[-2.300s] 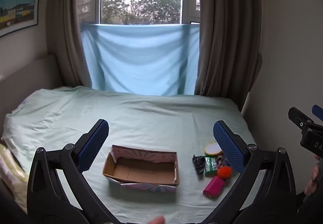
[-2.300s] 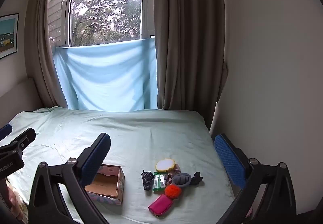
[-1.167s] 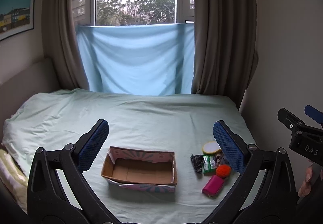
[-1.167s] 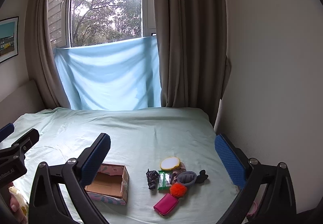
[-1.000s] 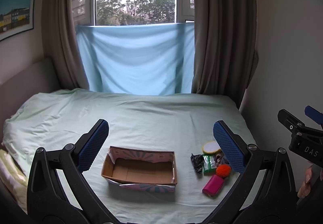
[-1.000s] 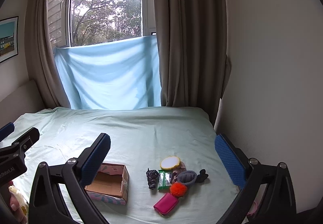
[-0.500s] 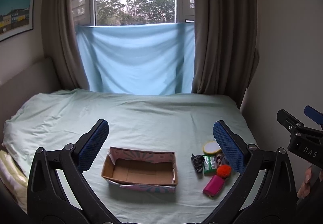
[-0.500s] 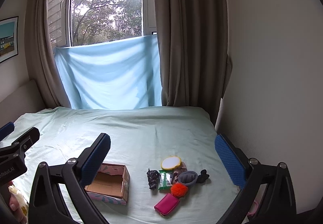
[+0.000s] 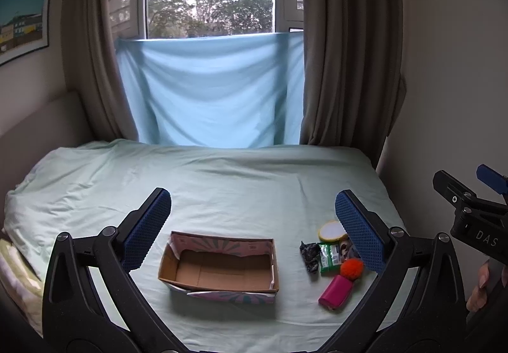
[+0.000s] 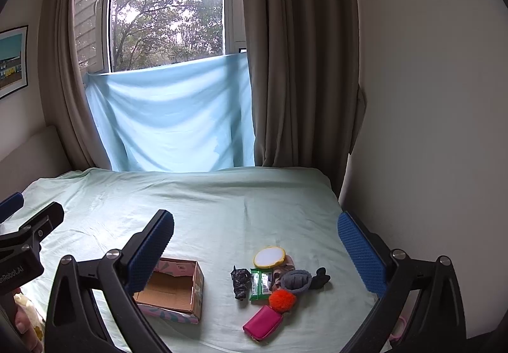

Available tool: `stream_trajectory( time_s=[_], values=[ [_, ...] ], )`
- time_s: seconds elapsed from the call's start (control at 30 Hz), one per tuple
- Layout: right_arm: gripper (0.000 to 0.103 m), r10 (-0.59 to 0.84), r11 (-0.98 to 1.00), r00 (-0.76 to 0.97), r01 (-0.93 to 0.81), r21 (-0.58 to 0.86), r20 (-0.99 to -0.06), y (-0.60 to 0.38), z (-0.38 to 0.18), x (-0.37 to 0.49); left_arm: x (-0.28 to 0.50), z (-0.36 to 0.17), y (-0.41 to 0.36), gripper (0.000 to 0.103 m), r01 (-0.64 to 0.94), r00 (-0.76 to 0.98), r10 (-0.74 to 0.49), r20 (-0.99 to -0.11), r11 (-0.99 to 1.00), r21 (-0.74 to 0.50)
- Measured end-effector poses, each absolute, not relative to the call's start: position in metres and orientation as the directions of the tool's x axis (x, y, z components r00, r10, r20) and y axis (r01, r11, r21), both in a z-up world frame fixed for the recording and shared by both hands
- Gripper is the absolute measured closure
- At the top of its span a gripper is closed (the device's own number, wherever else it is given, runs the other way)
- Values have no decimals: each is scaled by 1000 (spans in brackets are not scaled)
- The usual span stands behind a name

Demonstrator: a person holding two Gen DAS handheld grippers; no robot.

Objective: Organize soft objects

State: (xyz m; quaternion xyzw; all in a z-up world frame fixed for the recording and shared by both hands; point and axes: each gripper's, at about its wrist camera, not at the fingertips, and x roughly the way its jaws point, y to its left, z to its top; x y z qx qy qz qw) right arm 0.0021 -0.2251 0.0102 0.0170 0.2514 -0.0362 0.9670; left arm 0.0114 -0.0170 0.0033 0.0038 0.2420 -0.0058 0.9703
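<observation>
An open cardboard box [image 9: 219,268] [image 10: 173,289] lies on the pale green bed sheet [image 9: 222,187]. To its right is a cluster of small items: an orange pom-pom [image 9: 351,268] [image 10: 282,300], a pink pouch [image 9: 336,292] [image 10: 263,326], a green packet [image 10: 260,283], a dark crumpled piece [image 10: 240,282], a round yellow-rimmed pad [image 10: 269,257] and a grey plush piece [image 10: 297,281]. My left gripper [image 9: 252,234] hangs open above the box. My right gripper [image 10: 255,246] is open above the cluster. Neither holds anything.
A wall [image 10: 428,130] runs close along the bed's right side. Brown curtains [image 10: 298,67] and a light blue cloth [image 9: 209,92] hang at the window behind the bed. A headboard [image 9: 35,127] and a pillow [image 9: 16,270] are at the left.
Both views have shifted only slightly since the oldest frames. Nothing on the bed has moved, and both grippers stay open.
</observation>
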Motion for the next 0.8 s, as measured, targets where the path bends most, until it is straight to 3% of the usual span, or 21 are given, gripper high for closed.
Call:
stream_trajectory(
  time_s=[0.8],
  values=[
    [0,-64,996,855,86,18,-515,-228,5,22,35,-2,-18,1,16,869,-16,-494,1000,-4]
  ],
)
